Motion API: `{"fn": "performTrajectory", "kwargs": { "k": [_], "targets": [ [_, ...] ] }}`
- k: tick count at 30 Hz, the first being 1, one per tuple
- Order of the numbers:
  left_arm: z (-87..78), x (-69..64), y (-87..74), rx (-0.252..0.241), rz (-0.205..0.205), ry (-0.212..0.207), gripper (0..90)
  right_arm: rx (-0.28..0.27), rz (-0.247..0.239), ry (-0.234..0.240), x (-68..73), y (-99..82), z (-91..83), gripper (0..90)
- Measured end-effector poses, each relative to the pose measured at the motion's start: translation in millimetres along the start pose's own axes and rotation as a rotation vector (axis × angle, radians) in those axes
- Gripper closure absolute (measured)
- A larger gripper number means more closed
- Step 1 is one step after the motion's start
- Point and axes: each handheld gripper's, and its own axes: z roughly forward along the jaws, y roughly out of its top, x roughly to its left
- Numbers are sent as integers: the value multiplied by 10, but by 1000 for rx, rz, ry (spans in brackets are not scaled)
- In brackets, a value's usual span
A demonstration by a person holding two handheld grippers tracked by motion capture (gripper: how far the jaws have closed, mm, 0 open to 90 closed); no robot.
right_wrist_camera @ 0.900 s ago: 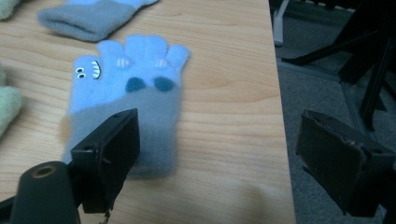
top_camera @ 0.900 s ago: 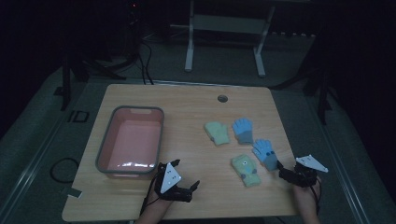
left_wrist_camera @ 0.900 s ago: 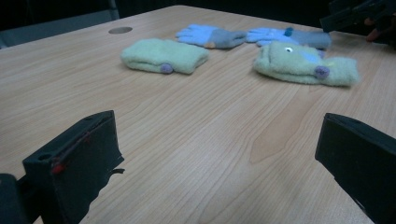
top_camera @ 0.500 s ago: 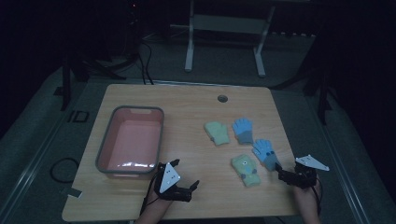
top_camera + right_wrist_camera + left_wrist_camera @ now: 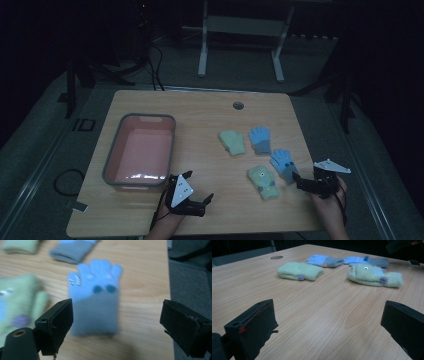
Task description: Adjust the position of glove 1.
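Four small knitted gloves lie on a pale wood-grain worktop (image 5: 200,120) in a dim room. Nearest the right gripper (image 5: 306,183) is a blue glove (image 5: 283,163) with a grey cuff; in the right gripper view it lies flat, fingers pointing away, with two dark round spots and small white marks on its back, and its cuff sits between the wide-apart black jaws, not touched by them. Just beside it lies a fuzzy green mitten (image 5: 264,181) with a blue patch and a purple dot. Farther back, a plain green mitten (image 5: 232,142) and a second blue glove (image 5: 260,139) lie side by side. All look soft and fleecy.

The left gripper (image 5: 201,200) rests low over bare wood at the worktop's near edge, jaws spread wide, holding nothing. Just behind it stands a rectangular pink tub (image 5: 140,151) with a grey rim and rounded corners. A round cable hole (image 5: 238,106) sits near the worktop's far edge. Beyond, a white metal frame (image 5: 240,40) stands on the dark floor.
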Motion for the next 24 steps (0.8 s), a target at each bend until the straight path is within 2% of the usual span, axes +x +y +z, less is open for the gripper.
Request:
{"fn": "performTrajectory", "kwargs": {
  "k": [4, 9, 15, 24],
  "targets": [
    [-1, 0, -1, -2, 0, -2, 0, -27, -8, 2, 51, 108, -45, 99],
    [-2, 2, -1, -3, 1, -5, 0, -22, -28, 26, 76, 265, -51, 99],
    [-1, 5, -1, -3, -3, -9, 0, -45, -45, 38, 118, 470, -89, 103],
    [-4, 5, -2, -5, -1, -11, 0, -54, -84, 59, 227, 681, -56, 103]
  ]
}}
